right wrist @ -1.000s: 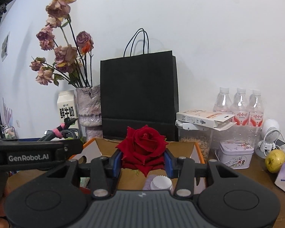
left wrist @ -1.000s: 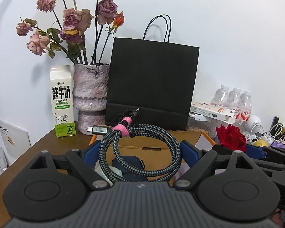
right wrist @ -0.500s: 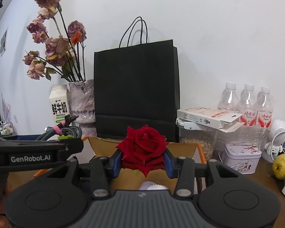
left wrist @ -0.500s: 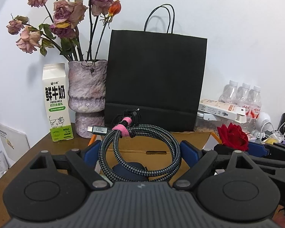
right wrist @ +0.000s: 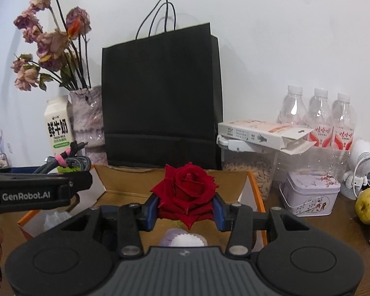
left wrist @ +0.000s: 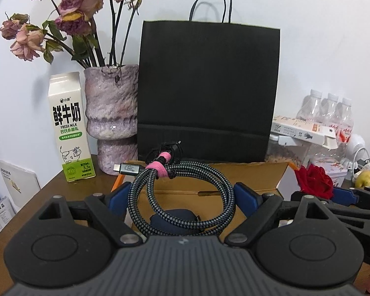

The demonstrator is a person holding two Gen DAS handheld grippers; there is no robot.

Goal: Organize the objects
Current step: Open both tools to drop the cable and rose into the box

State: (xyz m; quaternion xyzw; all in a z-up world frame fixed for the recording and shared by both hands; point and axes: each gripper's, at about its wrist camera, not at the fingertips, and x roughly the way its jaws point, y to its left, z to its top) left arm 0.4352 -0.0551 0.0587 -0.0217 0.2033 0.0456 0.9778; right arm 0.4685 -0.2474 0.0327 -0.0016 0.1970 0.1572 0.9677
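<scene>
My left gripper (left wrist: 182, 197) is shut on a coiled braided cable (left wrist: 185, 197) bound with a pink strap, held above an open cardboard box (left wrist: 234, 172). My right gripper (right wrist: 185, 209) is shut on a red rose (right wrist: 185, 192), held over the same box (right wrist: 125, 180). The rose also shows at the right of the left wrist view (left wrist: 313, 180). The cable shows at the left of the right wrist view (right wrist: 66, 162). A dark blue pouch (left wrist: 175, 217) and a white-capped item (right wrist: 185, 240) lie in the box.
A tall black paper bag (left wrist: 207, 91) stands behind the box. A vase of dried flowers (left wrist: 111, 113) and a milk carton (left wrist: 69, 128) stand left. Water bottles (right wrist: 318, 113), a grain container (right wrist: 249, 170), a tin (right wrist: 310, 192) and an apple (right wrist: 367, 204) stand right.
Both grippers have moved forward toward the black bag and risen a little, each still holding its object over the box.
</scene>
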